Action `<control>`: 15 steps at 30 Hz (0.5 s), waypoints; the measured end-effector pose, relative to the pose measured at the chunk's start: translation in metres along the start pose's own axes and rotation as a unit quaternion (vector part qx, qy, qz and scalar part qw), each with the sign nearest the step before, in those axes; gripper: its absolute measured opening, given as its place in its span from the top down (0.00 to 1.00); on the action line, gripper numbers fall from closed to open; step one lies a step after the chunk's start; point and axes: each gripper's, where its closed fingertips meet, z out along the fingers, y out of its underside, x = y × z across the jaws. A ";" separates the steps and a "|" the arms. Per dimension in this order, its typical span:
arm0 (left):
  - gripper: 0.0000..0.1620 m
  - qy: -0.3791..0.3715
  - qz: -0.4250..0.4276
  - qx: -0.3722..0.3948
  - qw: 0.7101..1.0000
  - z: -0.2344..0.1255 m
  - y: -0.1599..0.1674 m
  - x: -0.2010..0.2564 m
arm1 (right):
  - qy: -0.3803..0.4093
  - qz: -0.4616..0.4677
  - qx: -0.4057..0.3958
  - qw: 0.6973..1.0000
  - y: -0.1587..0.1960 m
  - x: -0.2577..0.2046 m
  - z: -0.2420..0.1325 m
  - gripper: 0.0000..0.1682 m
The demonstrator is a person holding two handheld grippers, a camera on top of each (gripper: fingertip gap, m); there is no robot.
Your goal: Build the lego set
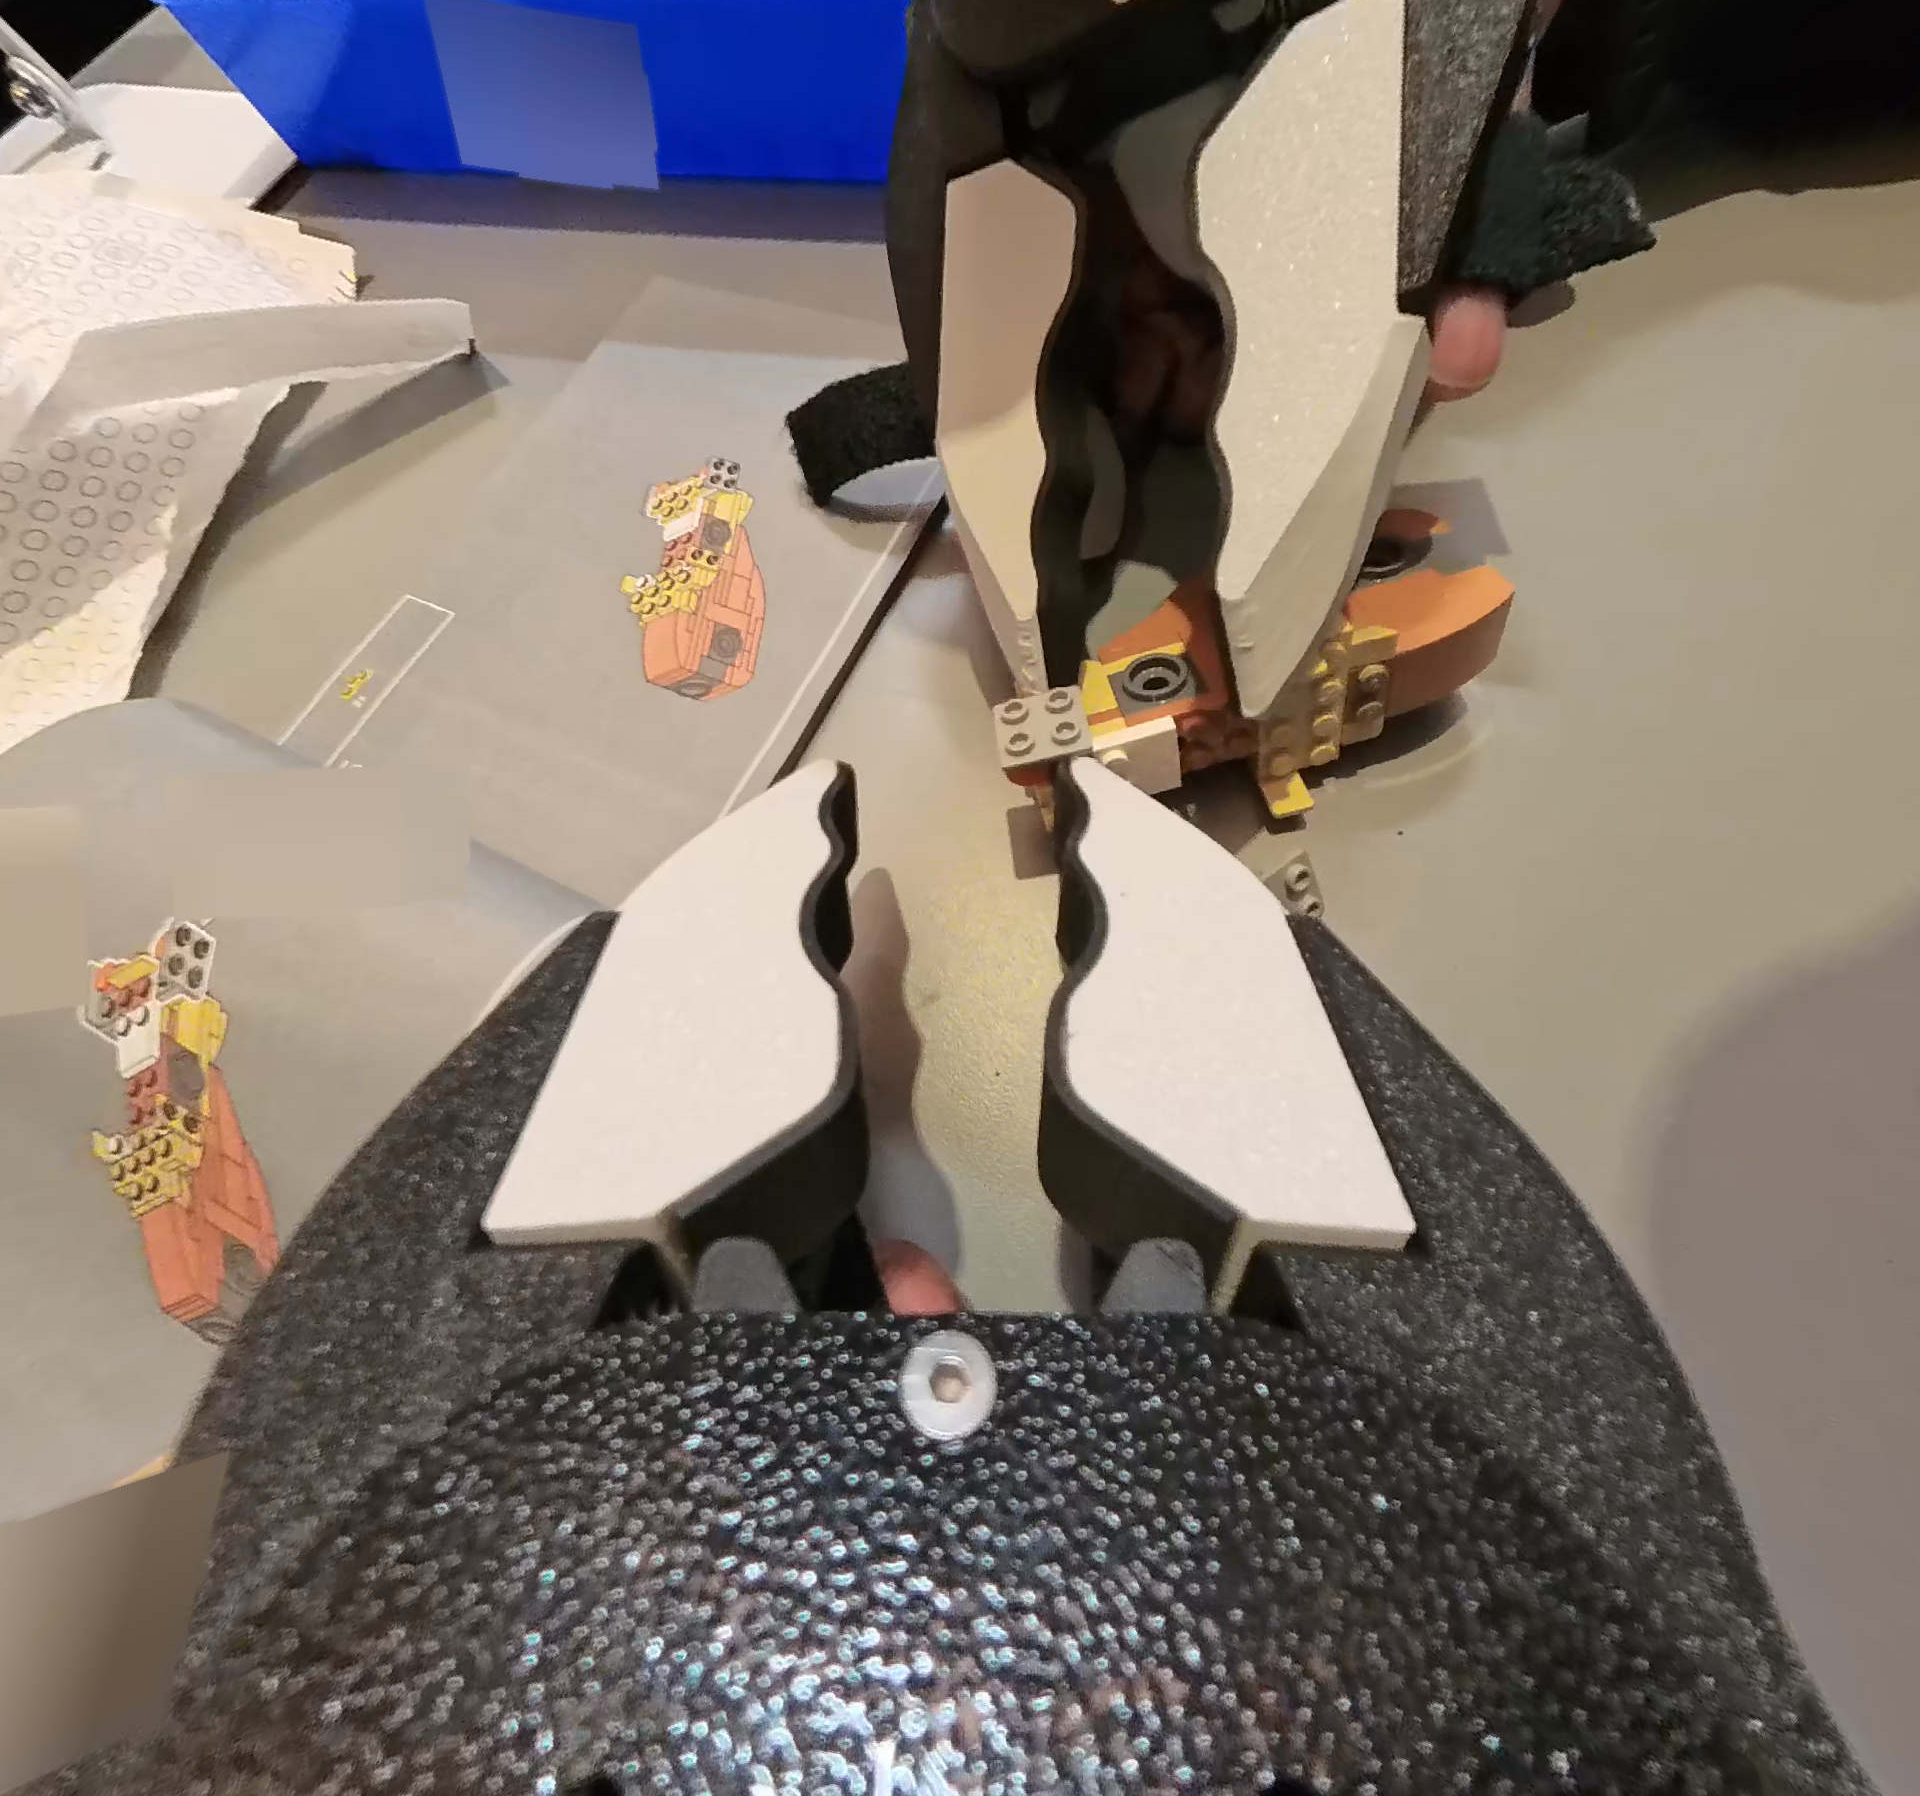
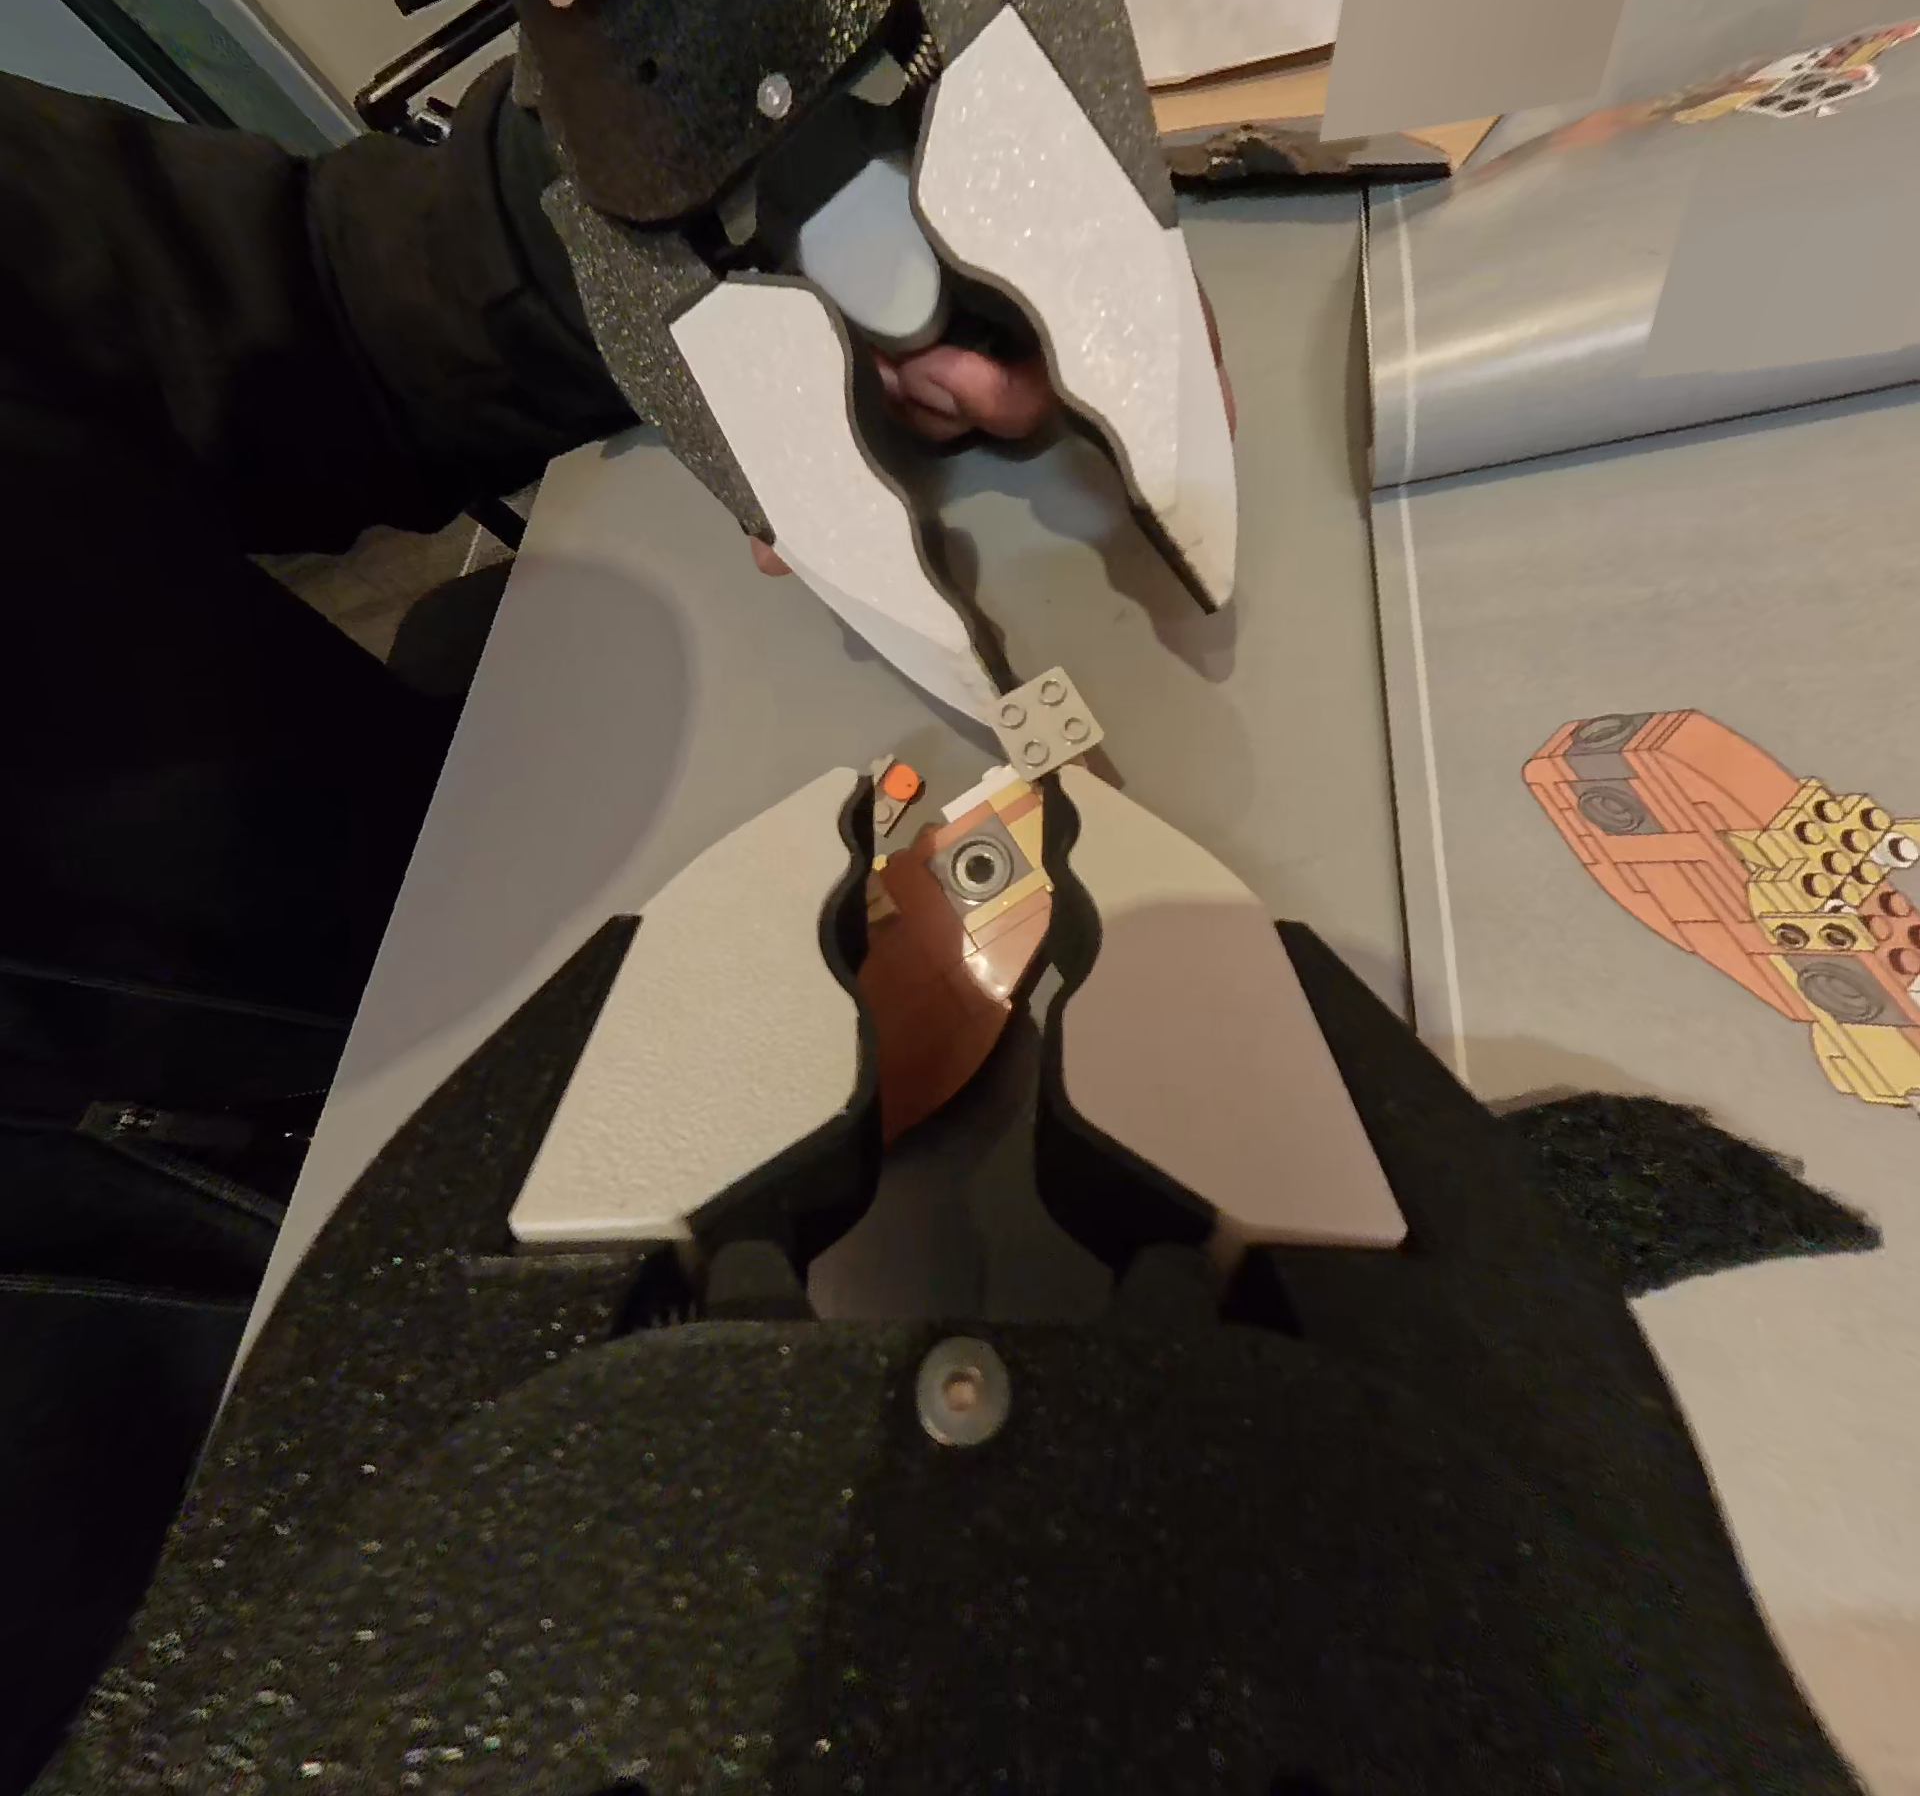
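Grey tabletop (image 1: 1558, 967), two hand-held grippers facing each other across a partly built brick model.

Right gripper (image 2: 961, 790) — black body, pale grey fingers — reaches down over the brown-and-tan brick model (image 1: 1340, 666). Its two fingers sit either side of the model's rounded brown hull, pinching it; a dark grey square tile with a round stud shows between the fingertips in the right wrist view. The model rests on the table, just right of the open instruction booklet (image 1: 582, 603).

Left gripper (image 1: 961, 785) hovers low over the table, its fingers spread with bare tabletop visible in the gap — nothing held. Its right fingertip (image 1: 1081, 790) is just beside the model's front end, below a light grey square four-stud plate (image 1: 1042, 720) that juts from the model's front corner. Whether the fingertip touches the plate cannot be told.

A small grey brick piece (image 1: 1299, 884) lies loose on the table near the left gripper's right finger. In the right wrist view, a small piece with an orange round stud (image 2: 896, 788) shows beside the model.

Booklet pages show printed drawings of the orange-and-yellow build. Blue plastic bin (image 1: 468, 11) stands behind; white stud-patterned packaging (image 1: 114, 458) lies at far left.
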 end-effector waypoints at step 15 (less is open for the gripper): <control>0.78 -0.001 0.006 -0.005 1.000 0.002 0.001 0.000 | -0.007 0.065 0.016 0.998 -0.002 0.004 -0.006 0.82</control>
